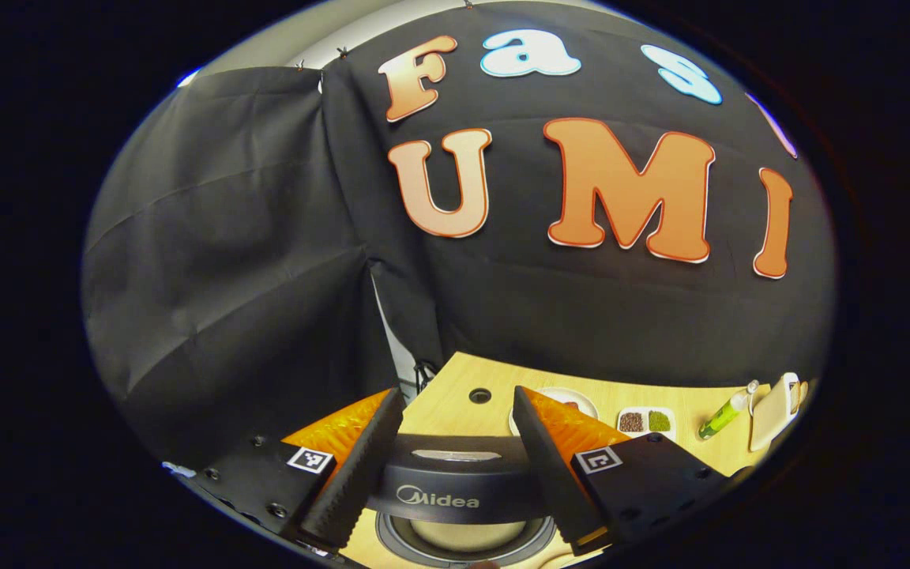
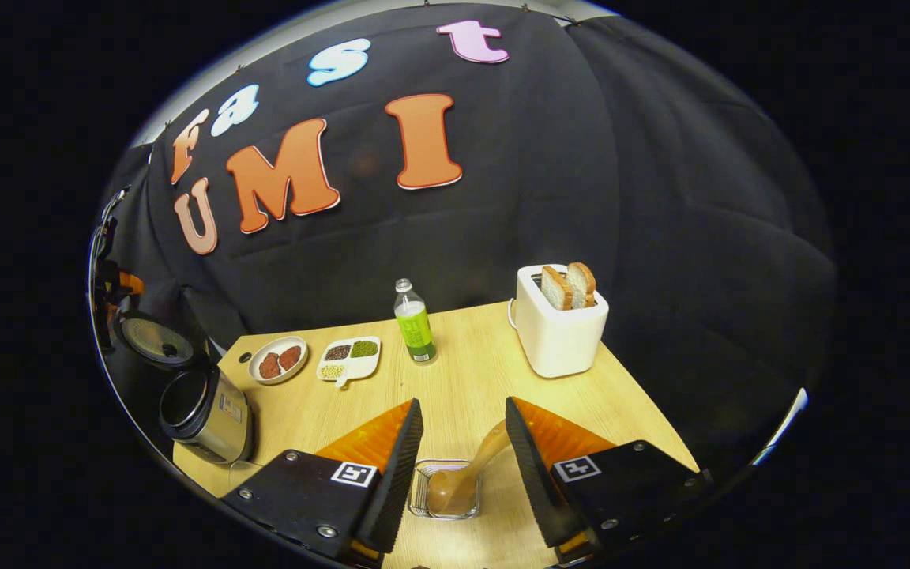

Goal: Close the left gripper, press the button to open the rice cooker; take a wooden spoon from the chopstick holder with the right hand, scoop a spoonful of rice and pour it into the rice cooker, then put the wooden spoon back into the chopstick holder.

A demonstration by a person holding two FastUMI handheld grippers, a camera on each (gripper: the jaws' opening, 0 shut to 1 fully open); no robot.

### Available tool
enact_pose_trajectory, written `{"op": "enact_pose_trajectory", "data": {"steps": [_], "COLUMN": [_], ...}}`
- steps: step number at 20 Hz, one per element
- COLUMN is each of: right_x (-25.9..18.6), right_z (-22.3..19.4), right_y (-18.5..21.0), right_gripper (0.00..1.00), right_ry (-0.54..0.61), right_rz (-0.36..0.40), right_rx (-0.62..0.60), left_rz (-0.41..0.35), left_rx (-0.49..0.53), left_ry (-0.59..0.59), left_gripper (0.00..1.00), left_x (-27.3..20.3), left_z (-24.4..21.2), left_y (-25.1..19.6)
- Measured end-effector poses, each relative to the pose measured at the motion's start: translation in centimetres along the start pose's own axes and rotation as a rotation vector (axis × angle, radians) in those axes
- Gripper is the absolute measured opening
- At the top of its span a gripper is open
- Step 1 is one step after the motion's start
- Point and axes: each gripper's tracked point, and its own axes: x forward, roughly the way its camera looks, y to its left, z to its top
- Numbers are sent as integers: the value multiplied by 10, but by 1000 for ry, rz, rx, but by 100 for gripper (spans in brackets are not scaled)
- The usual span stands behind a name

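My right gripper (image 2: 463, 442) stands wide open and holds nothing; the wooden spoon (image 2: 467, 474) lies in the chopstick holder (image 2: 423, 498) between its fingers. The rice cooker (image 2: 206, 415) is at nine o'clock, lid up. My left gripper (image 1: 455, 442) is also open, empty, above the rice cooker lid (image 1: 455, 482).
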Motion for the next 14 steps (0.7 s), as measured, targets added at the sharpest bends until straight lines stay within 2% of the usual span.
{"op": "enact_pose_trajectory", "data": {"steps": [2, 4, 7, 11, 13, 14], "right_x": [1, 5, 9, 15, 17, 18], "right_z": [2, 1, -3, -3, -3, -6], "right_y": [9, 19, 32, 49, 57, 59], "right_gripper": [67, 67, 67, 67, 67, 67], "right_ry": [2, 6, 19, 20, 17, 20], "right_rz": [19, 38, 64, 95, 106, 110], "right_rx": [-12, -12, -38, -82, -96, -106], "left_rz": [-38, -115, -133, -132, -122, -126], "left_rx": [-10, -25, 22, -21, 3, 17], "left_ry": [93, 234, 299, 559, 665, 632], "left_gripper": [96, 96, 96, 97, 96, 93], "left_x": [-7, -16, -23, -23, -25, -12], "left_z": [-37, -85, -124, -182, -200, -196], "left_y": [-12, -32, -37, -32, -32, -33]}}
